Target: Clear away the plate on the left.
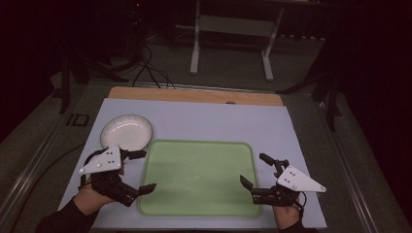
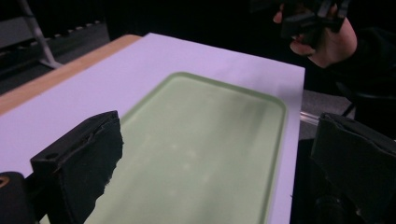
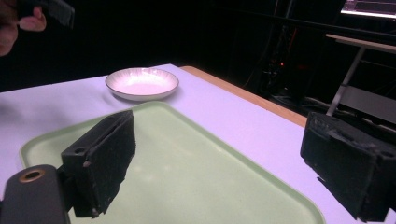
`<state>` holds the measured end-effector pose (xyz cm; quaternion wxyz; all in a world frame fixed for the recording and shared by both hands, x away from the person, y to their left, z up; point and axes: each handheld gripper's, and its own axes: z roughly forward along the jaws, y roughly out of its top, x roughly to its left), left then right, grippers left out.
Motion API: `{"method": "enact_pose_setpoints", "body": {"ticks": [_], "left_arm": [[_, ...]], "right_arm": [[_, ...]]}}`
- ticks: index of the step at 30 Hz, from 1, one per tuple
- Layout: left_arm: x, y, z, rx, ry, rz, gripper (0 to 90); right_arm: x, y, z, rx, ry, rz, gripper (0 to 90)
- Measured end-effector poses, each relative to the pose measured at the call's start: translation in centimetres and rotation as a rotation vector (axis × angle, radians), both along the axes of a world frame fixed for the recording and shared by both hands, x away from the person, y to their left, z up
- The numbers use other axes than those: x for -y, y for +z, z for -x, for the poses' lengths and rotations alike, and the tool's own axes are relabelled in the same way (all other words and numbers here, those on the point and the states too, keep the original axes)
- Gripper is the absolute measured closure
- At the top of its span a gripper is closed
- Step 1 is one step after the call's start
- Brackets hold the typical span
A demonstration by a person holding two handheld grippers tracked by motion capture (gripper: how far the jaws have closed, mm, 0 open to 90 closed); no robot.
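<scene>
A pale green tray (image 1: pixel 199 177) lies empty in the middle of the white mat. Off its far left corner sits a white ribbed plate (image 1: pixel 126 132), also empty. My left gripper (image 1: pixel 148 170) hovers at the tray's left edge, open, its jaws pointing right with nothing between them. At the tray's right edge my right gripper (image 1: pixel 251 168) is open too, facing left. In the left gripper view the wide-apart jaws of the left gripper (image 2: pixel 215 154) frame the tray (image 2: pixel 196 140). The right gripper (image 3: pixel 224 158) looks across the tray (image 3: pixel 187 163) to the plate (image 3: pixel 142 83).
The white mat (image 1: pixel 194 121) covers a wooden table whose far edge (image 1: pixel 194 94) shows bare. Beyond it stand a white frame's legs (image 1: pixel 195 48) and cables (image 1: pixel 145 68) on a dark floor. The other hand appears far off in each gripper view (image 2: pixel 322 37) (image 3: pixel 18 23).
</scene>
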<state>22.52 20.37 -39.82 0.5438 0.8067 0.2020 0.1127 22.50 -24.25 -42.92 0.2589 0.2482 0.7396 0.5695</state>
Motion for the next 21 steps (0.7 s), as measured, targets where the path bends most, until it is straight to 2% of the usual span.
{"method": "enact_pose_setpoints", "body": {"ticks": [13,21], "left_arm": [[-0.9,1.8,-1.3,-0.004,0.025,0.021,2.7],[-2.1,2.5,-2.3,-0.009,0.068,0.023,3.4]], "right_arm": [[-0.1,-0.1,-0.1,-0.006,0.006,0.005,10.1],[-0.4,-0.2,-0.1,0.005,0.006,0.019,10.1]]}}
